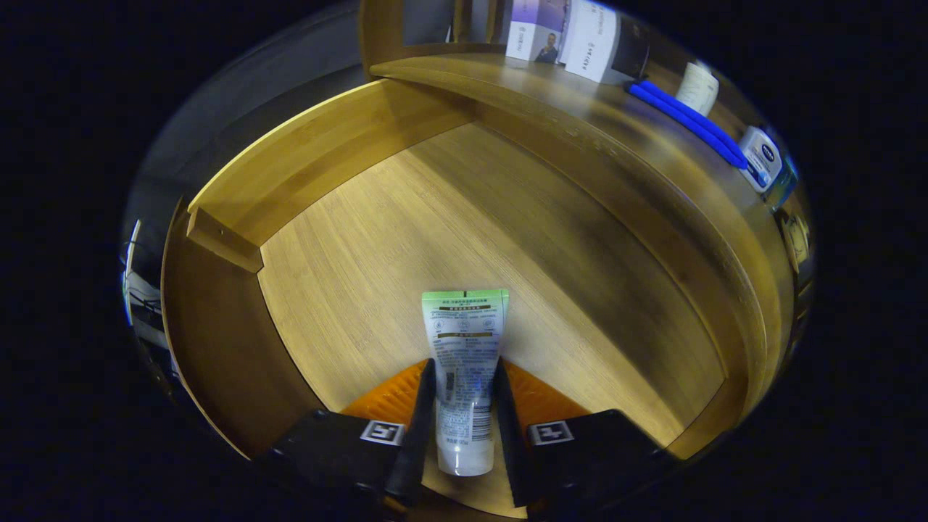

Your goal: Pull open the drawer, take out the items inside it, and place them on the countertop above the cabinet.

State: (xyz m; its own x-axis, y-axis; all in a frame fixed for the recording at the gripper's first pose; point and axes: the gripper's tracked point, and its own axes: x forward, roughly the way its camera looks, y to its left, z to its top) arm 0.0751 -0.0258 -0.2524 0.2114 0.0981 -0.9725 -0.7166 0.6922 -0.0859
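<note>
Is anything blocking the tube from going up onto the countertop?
Nothing visible does. The gripper is shut on the tube over the open drawer, and the near countertop strip is bare; the boxes stand farther back.

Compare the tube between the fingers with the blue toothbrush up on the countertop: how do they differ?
The tube is white with a green end; the toothbrush is solid blue. The tube is broad and flat, the toothbrush thin and long. The tube sits over the open drawer, clamped between the gripper fingers; the toothbrush lies free on the countertop beside other toiletries. Both are bathroom items.
</note>
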